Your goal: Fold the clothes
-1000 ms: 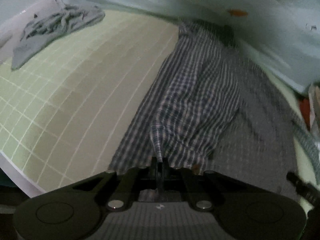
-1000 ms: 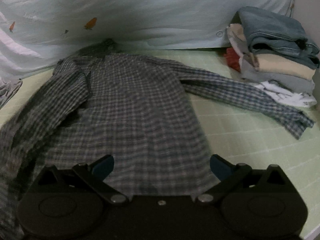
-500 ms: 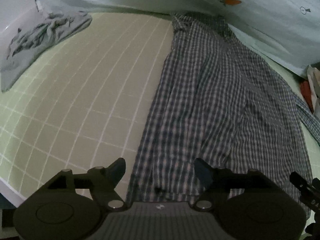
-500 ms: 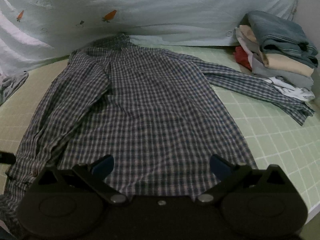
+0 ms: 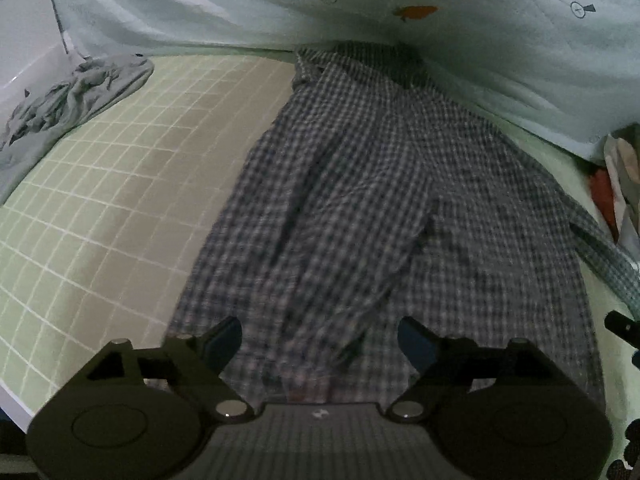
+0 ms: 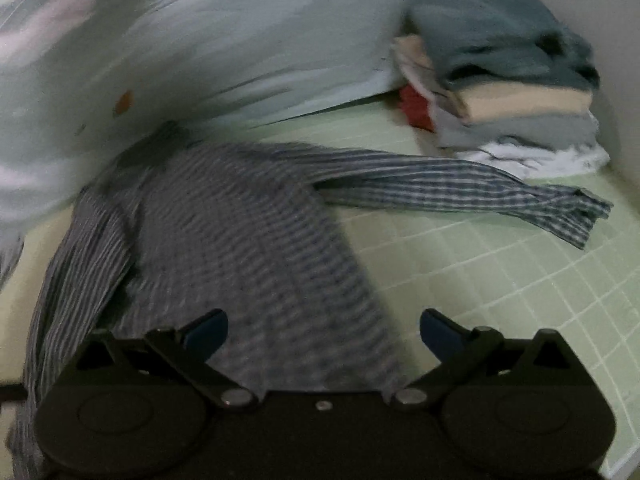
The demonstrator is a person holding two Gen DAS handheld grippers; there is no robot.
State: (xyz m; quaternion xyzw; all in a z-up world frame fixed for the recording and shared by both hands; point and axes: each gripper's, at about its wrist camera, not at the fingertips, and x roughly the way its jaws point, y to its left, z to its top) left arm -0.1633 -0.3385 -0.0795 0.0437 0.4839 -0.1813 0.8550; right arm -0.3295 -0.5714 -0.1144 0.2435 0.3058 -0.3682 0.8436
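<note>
Left gripper [image 5: 320, 338]: jaws were opening, nothing pinched; the checked shirt [image 5: 360, 200] lay flat on the green grid mat [image 5: 100, 200], its hem just beyond and between the fingertips. Right gripper [image 6: 323, 330]: fingers spread wide and empty over the shirt's hem, one sleeve [image 6: 460, 190] stretched right of the fingers toward a stack of folded clothes [image 6: 512, 88].

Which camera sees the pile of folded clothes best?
The right wrist view. There the pile of folded clothes shows whole against the wall: blue on top, then cream, grey and white, with something red behind. It is blurry, though. The left wrist view catches only a sliver of it at the right edge.
</note>
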